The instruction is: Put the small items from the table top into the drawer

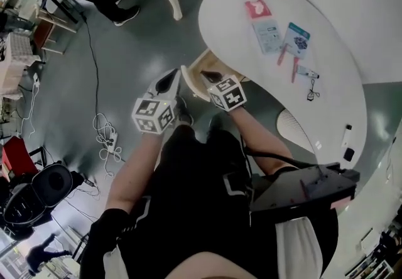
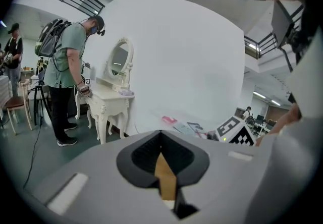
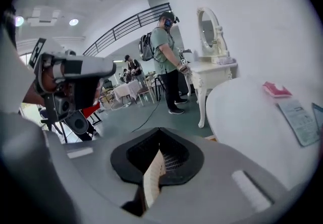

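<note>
Small items lie on the white oval table (image 1: 342, 76): a pink pack (image 1: 257, 7), a pale card (image 1: 269, 35), a blue card (image 1: 296, 39), a red pen (image 1: 294, 69) and a dark key-like piece (image 1: 312, 90). The wooden drawer (image 1: 196, 75) stands open at the table's near-left edge. My left gripper (image 1: 168, 80) hangs just left of the drawer, jaws shut, nothing held. My right gripper (image 1: 210, 75) is over the drawer, also shut and empty. The left gripper view shows the left gripper (image 2: 161, 140) and the pink pack (image 2: 169, 119). In the right gripper view are the right gripper (image 3: 159, 137) and the pink pack (image 3: 276, 89).
A white dressing table (image 2: 108, 97) stands beyond the oval table, with a person (image 2: 68, 66) beside it. Cables and a power strip (image 1: 107, 136) lie on the grey floor at left. Two small dark and white items (image 1: 347, 142) sit near the table's right edge.
</note>
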`<action>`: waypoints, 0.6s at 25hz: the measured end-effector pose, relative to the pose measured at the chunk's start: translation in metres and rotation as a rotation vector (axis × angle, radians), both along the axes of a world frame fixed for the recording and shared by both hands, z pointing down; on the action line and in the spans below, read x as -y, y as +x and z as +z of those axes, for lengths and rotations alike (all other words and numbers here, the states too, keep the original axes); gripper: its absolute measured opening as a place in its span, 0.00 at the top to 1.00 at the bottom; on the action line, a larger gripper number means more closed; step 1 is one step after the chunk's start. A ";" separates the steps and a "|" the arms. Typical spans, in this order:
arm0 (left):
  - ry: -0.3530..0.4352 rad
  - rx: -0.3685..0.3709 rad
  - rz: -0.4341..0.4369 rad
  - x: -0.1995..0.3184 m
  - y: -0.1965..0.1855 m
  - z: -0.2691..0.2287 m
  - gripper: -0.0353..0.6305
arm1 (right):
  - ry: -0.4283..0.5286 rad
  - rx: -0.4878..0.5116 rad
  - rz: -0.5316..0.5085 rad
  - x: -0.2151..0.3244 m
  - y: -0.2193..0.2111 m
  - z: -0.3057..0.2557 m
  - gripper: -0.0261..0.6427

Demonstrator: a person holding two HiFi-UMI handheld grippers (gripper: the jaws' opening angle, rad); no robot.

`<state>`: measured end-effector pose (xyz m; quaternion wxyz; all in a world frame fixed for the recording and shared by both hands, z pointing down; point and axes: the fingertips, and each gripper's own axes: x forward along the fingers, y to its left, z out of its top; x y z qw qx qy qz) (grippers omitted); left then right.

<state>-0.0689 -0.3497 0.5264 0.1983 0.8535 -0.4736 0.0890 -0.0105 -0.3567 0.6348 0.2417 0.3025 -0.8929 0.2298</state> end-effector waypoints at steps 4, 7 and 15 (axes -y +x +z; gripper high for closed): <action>0.024 0.015 0.010 -0.013 0.002 -0.014 0.95 | 0.036 0.073 0.069 -0.004 0.014 -0.043 0.96; 0.030 -0.020 0.003 -0.014 -0.004 -0.029 0.95 | 0.056 0.110 0.102 -0.004 0.020 -0.068 0.96; 0.110 0.011 0.064 -0.021 -0.048 -0.071 0.95 | 0.134 0.189 0.197 -0.006 0.009 -0.135 0.96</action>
